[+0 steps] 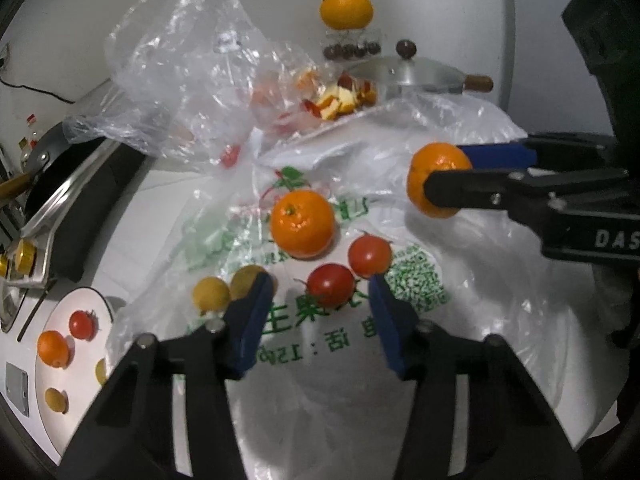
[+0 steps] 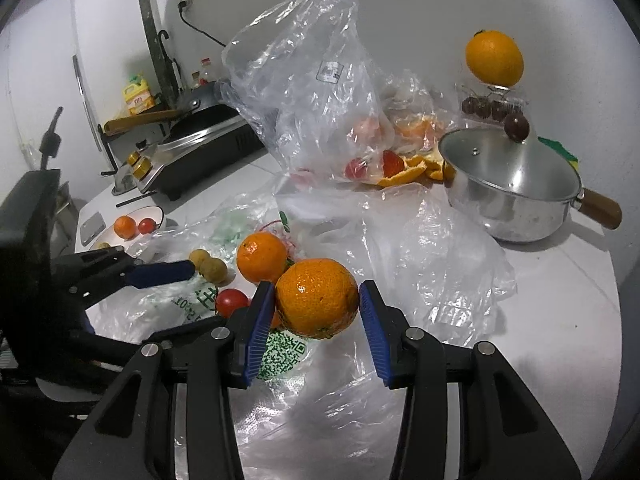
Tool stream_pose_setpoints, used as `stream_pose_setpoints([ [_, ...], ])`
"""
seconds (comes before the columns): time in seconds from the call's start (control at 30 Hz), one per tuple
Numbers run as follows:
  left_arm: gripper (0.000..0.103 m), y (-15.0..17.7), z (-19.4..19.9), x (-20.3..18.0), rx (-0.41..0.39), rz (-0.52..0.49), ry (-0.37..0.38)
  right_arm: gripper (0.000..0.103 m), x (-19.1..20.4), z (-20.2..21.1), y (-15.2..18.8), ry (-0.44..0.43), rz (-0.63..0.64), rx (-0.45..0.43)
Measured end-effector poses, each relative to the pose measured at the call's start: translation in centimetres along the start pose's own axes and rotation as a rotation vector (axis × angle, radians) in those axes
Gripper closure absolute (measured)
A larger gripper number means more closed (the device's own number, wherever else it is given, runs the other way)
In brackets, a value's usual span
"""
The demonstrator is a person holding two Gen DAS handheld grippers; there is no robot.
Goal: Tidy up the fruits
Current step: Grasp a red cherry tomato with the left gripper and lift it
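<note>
right gripper (image 2: pixel 317 300) jaws clenched on tangerine (image 2: pixel 316 297) | left gripper (image 1: pixel 322 292) jaws released around tomato (image 1: pixel 330 285)

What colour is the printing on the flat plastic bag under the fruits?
Green printing, with a little red near the top; the left wrist view shows it best.

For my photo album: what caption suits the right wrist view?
Right gripper holds a tangerine above the printed plastic bag beside a lidded pot.
</note>
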State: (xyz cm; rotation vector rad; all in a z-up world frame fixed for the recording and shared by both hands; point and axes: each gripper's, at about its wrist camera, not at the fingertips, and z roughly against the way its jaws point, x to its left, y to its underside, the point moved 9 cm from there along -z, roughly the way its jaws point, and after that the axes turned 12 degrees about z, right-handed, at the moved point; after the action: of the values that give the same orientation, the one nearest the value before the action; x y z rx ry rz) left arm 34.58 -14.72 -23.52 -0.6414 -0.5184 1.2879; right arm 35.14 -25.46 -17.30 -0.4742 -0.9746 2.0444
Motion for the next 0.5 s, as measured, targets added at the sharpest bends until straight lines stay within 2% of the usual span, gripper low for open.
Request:
stream_pose_setpoints([
  [0.07, 0.054, 0.2, -0.8, 0.1, 0.019, 0.001, -0.003, 0.057, 0.0, -0.2, 0.2, -0.006, -0.003, 0.004],
  [0.13, 0.059, 0.3, -1.3, 0.1, 0.033, 0.000, -0.008, 0.057, 0.0, -0.3, 0.2, -0.008, -0.003, 0.003],
  [0.3, 0.061, 0.4, -1.9, -0.2, 0.047, -0.015, -0.003, 0.057, -0.3, -0.4, 0.3, -0.010, -0.014, 0.001],
  [0.5, 0.071, 0.3, -2.4, -0.2, 0.062, -0.005, 0.017, 0.057, -0.3, -0.4, 0.4, -0.006, -0.014, 0.004],
])
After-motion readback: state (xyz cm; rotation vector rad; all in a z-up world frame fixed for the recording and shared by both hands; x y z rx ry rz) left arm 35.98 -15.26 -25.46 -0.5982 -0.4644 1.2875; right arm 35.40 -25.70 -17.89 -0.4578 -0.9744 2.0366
